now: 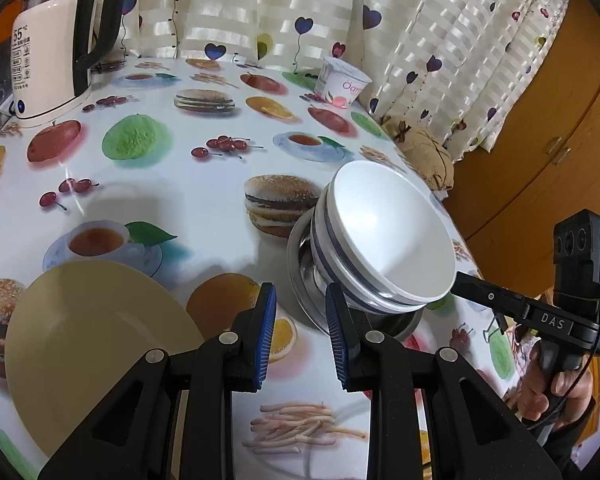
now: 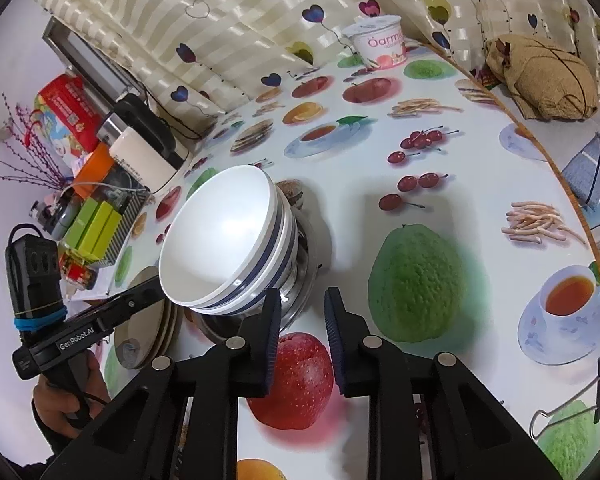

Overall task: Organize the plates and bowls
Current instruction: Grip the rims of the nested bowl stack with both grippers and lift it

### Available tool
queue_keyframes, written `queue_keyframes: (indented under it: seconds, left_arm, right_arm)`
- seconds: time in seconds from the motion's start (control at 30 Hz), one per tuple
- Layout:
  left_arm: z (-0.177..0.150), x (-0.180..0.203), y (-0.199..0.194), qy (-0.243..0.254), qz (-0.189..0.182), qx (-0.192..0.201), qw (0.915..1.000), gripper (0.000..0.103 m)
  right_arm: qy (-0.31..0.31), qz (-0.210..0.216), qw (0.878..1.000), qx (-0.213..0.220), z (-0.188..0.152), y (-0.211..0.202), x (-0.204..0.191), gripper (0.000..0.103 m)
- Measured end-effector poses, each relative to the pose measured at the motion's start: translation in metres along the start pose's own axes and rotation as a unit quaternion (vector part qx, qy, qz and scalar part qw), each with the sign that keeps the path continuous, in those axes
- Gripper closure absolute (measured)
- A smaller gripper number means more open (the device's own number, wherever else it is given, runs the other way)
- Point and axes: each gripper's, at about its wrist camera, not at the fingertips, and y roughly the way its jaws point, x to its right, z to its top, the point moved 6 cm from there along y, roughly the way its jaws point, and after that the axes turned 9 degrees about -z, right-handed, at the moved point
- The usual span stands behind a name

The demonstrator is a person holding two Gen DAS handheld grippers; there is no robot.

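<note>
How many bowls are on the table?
3 visible: two white blue-striped bowls nested and tilted, sitting in a steel bowl. More may be hidden inside.

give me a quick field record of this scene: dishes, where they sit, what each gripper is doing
bowls: stack of white bowls with blue bands, nested and tilted
bowl support: resting in a metal dish on the table
plate: yellow plate, lying flat, apart from the bowls
left gripper: open, empty, pointing between the plate and the bowls
right gripper: open, empty, just short of the bowl stack
surface: food-print tablecloth
other items: electric kettle and yogurt cup near the curtain
</note>
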Motion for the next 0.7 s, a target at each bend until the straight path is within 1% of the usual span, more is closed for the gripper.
queue_keyframes:
  seconds: [0.5,0.7]
  left_arm:
    - [-0.003,-0.002,0.018,-0.004,-0.009,-0.023,0.9997,0.077]
    - [-0.004,-0.005,0.025,-0.010,-0.010,-0.028,0.9995,0.077]
  right_arm:
    - [0.006,0.008,1.000,-0.020,0.002,0.022,0.002,0.082]
    - [0.010,0.011,1.000,-0.026,0.003,0.028,0.004,0.085]
